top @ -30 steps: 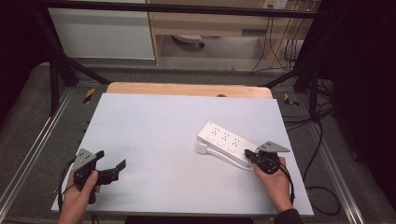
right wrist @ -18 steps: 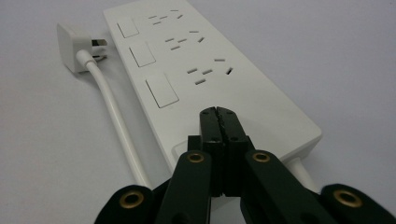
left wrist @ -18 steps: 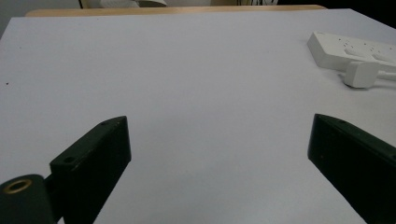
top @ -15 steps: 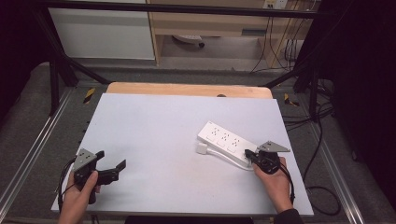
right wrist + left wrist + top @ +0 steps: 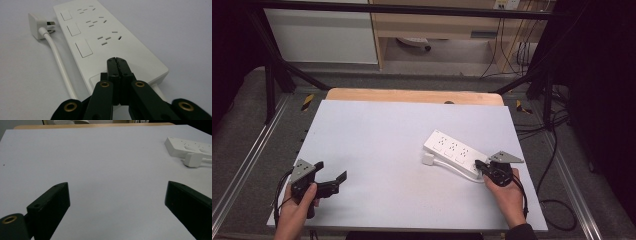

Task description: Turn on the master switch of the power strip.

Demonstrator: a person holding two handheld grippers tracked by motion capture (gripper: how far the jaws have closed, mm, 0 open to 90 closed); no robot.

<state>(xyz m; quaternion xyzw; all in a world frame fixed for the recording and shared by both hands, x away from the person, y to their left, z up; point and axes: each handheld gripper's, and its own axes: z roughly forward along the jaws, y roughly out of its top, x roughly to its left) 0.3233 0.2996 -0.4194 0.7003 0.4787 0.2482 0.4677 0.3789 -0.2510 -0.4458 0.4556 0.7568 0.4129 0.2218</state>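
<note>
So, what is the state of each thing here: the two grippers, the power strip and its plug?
Left gripper: open, nothing between the jaws, over bare table.
Right gripper: shut, empty, tips over the near end of the strip; contact cannot be told.
Power strip: lying flat, sockets up, all three empty.
Plug: unplugged, lying on the table beside the strip.

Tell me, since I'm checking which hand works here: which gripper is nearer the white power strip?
Right. The right gripper sits shut at the near end of the power strip; the left gripper waits open across the table.
</note>
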